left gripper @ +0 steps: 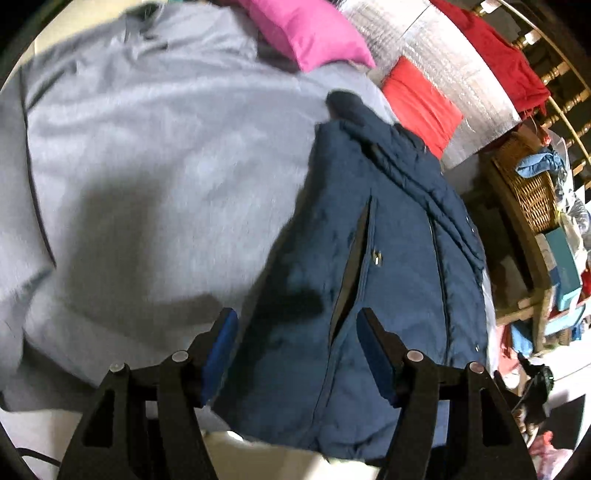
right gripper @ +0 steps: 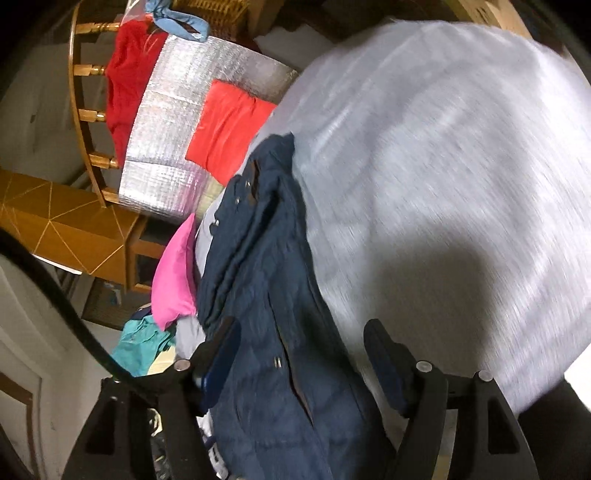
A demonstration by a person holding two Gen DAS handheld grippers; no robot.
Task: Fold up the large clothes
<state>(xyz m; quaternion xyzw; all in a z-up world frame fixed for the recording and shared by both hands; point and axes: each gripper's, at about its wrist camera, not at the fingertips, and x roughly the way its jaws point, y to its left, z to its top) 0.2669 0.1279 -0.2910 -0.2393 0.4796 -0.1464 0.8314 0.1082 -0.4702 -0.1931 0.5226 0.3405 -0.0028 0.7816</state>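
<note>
Navy padded jacket (left gripper: 369, 229) lay lengthwise along the right side of the grey blanket (left gripper: 147, 147); looked soft, bulky, probably slippery shell, so best grabbed at a hem corner or seam. Left gripper (left gripper: 295, 350) and right gripper (right gripper: 301, 354) both hovered released over it, nothing pinched.

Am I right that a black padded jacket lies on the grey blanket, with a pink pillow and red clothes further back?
Almost. The padded jacket is navy blue, not black; the left wrist view shows its colour plainly against the grey blanket. The rest holds: it lies on that blanket, with the pink pillow and red clothes further back.
</note>
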